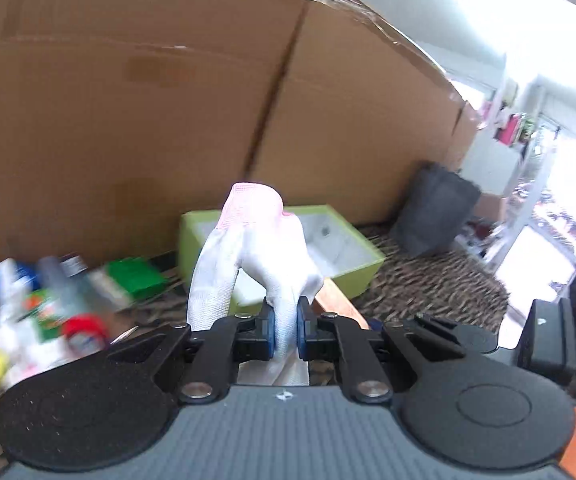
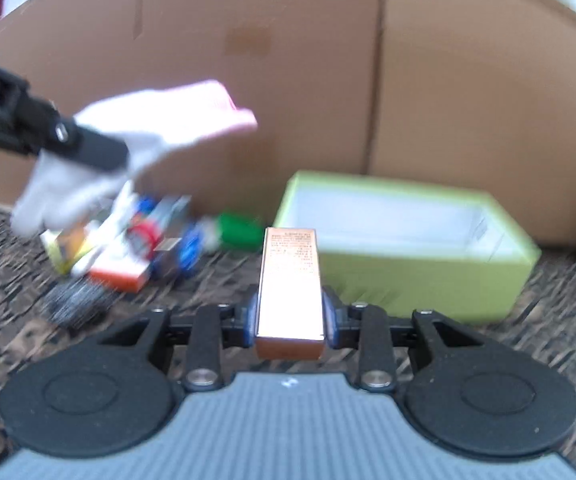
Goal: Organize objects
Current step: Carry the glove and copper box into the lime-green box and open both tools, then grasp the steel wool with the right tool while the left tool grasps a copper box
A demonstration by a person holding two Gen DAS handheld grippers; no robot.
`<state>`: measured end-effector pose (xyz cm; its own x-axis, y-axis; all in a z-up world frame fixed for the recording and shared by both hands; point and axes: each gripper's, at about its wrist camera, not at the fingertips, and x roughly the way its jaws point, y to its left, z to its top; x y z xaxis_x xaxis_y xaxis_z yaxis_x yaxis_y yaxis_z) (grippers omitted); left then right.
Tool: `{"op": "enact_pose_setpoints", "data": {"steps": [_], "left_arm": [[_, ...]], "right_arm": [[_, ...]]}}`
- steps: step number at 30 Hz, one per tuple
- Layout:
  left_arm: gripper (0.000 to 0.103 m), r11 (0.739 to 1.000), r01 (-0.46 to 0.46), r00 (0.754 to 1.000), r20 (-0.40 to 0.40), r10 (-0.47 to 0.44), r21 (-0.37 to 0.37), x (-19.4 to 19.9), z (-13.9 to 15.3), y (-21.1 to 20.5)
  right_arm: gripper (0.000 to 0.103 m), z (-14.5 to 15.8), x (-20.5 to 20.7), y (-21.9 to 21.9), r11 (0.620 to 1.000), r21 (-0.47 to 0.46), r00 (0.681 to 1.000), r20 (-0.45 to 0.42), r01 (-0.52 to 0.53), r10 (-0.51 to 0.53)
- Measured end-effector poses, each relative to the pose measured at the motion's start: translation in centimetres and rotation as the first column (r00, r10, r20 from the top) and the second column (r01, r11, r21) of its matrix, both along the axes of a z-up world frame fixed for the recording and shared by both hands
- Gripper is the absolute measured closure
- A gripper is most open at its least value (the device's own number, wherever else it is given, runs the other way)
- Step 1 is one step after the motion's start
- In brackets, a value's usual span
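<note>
The left gripper [image 1: 285, 330] pinches a limp white knitted glove with a pink cuff [image 1: 254, 248], which flops over ahead of its fingers; soft and light, it looks best held by bunched fabric. The right gripper [image 2: 289, 322] clamps a stiff, slick-looking copper-coloured oblong carton [image 2: 290, 280] across its long sides; an open lime-green box [image 2: 428, 276] sits just ahead

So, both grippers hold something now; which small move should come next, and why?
Probably carry the copper box, clamped in the right gripper, forward over the open green box and let go. That box sits just ahead and looks empty. The left gripper holds the white glove, raised off the clutter pile; it could follow.
</note>
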<state>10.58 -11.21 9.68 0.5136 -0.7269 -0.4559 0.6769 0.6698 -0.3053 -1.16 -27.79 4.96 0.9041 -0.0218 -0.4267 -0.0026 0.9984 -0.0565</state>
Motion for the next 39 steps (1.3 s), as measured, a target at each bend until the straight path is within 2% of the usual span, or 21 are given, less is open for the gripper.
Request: {"op": "enact_pose_setpoints", "data": {"steps": [4, 7, 12, 15, 18, 20, 21, 22, 23, 26, 31, 36, 39], "left_arm": [[0.092, 0.999, 0.021, 1.0, -0.019, -0.021, -0.027, 3.5, 0.3, -4.7], [0.092, 0.998, 0.042, 0.998, -0.051, -0.045, -0.045, 6.4, -0.3, -7.7], [0.092, 0.999, 0.018, 0.998, -0.062, -0.016, 0.034, 10.4, -2.8, -11.1], [0.092, 0.996, 0.015, 0.995, -0.097, -0.007, 0.086, 12.3, -4.6, -12.2], [0.09, 0.995, 0.015, 0.995, -0.099, -0.005, 0.099, 13.2, -6.0, -12.4], [0.064, 0.997, 0.006, 0.992, -0.126, 0.003, 0.072, 13.5, -6.5, -12.0], [0.029, 0.998, -0.004, 0.988, -0.155, 0.013, 0.059, 13.7, -6.7, -11.6], [0.01, 0.998, -0.034, 0.984, -0.171, 0.041, 0.048, 13.7, -6.7, -11.2], [0.009, 0.996, -0.078, 0.984, -0.158, 0.082, 0.03, 13.4, -6.7, -10.6], [0.009, 0.992, -0.122, 0.988, -0.093, 0.124, 0.023, 13.1, -6.3, -9.6], [0.009, 0.988, -0.15, 0.985, -0.078, 0.152, 0.031, 11.8, -5.3, -8.1], [0.009, 0.988, -0.156, 0.988, -0.006, 0.156, 0.021, 8.4, -3.6, -5.7], [0.009, 0.982, -0.189, 0.982, 0.021, 0.189, -0.002, 5.8, -2.6, -3.2]], "right_arm": [[0.072, 2.0, 3.5, -2.9, 0.995, -0.063, 0.996, 0.038, 0.083, -0.08], [0.072, 2.2, 6.8, -4.8, 0.985, -0.104, 0.991, 0.028, 0.135, -0.133], [0.072, -0.1, 12.5, -8.5, 0.989, -0.044, 0.988, -0.068, 0.139, -0.142], [0.072, -1.8, 14.8, -10.0, 0.991, -0.009, 0.983, -0.129, 0.133, -0.133], [0.072, -3.3, 16.6, -10.5, 0.993, 0.005, 0.979, -0.17, 0.115, -0.112], [0.068, -4.3, 17.4, -10.5, 0.996, -0.003, 0.977, -0.192, 0.09, -0.089], [0.061, -4.5, 17.7, -10.7, 0.997, -0.008, 0.977, -0.196, 0.081, -0.081], [0.039, -4.8, 17.5, -10.7, 0.996, -0.015, 0.978, -0.19, 0.086, -0.087], [0.025, -4.9, 17.2, -10.6, 0.995, -0.024, 0.98, -0.172, 0.098, -0.1], [0.007, -5.0, 16.1, -10.7, 0.993, -0.036, 0.986, -0.122, 0.113, -0.116], [0.0, -4.2, 14.0, -11.2, 0.991, -0.012, 0.987, -0.089, 0.136, -0.136], [0.0, -2.4, 11.7, -10.7, 0.99, 0.011, 0.989, -0.04, 0.141, -0.141], [0.0, -1.6, 9.2, -9.5, 0.991, 0.018, 0.991, -0.003, 0.134, -0.134]]}}
